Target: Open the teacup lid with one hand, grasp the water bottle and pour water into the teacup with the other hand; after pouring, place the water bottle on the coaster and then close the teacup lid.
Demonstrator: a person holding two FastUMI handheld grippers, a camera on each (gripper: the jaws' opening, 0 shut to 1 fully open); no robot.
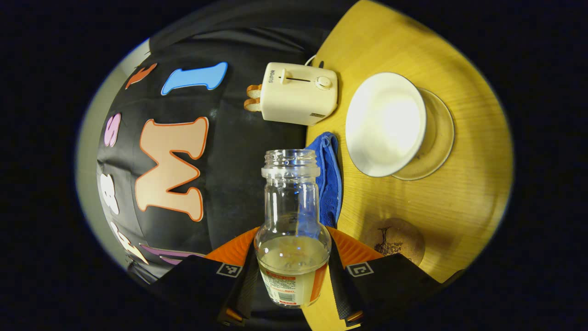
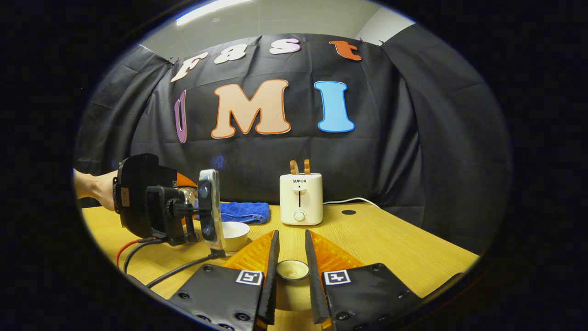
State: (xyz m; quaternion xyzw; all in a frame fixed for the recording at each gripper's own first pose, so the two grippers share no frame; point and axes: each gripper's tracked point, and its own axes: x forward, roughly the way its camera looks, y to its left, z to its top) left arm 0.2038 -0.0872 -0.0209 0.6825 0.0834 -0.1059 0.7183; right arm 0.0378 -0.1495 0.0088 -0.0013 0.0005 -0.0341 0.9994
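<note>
My left gripper (image 1: 292, 257) is shut on a clear, uncapped water bottle (image 1: 291, 216) with some water in its lower part; no water leaves the mouth. This view is rolled, so the table stands at the right. There a white teacup (image 1: 386, 124) sits lidless on a glass saucer (image 1: 438, 138), right of the bottle's mouth. A round brown coaster (image 1: 395, 236) with a tree drawing lies bare nearer me. In the right gripper view, my right gripper (image 2: 291, 248) is shut on the small round teacup lid (image 2: 292, 270), low over the table. The teacup (image 2: 234, 234) stands left of it, beside the left gripper (image 2: 183, 207).
A cream toaster (image 2: 301, 200) with two slices of bread stands at the back of the wooden table (image 2: 390, 248), its cord trailing right. A blue cloth (image 2: 243, 212) lies left of it. A hand (image 2: 94, 191) holds the left gripper, and cables (image 2: 151, 262) run across the table's left front.
</note>
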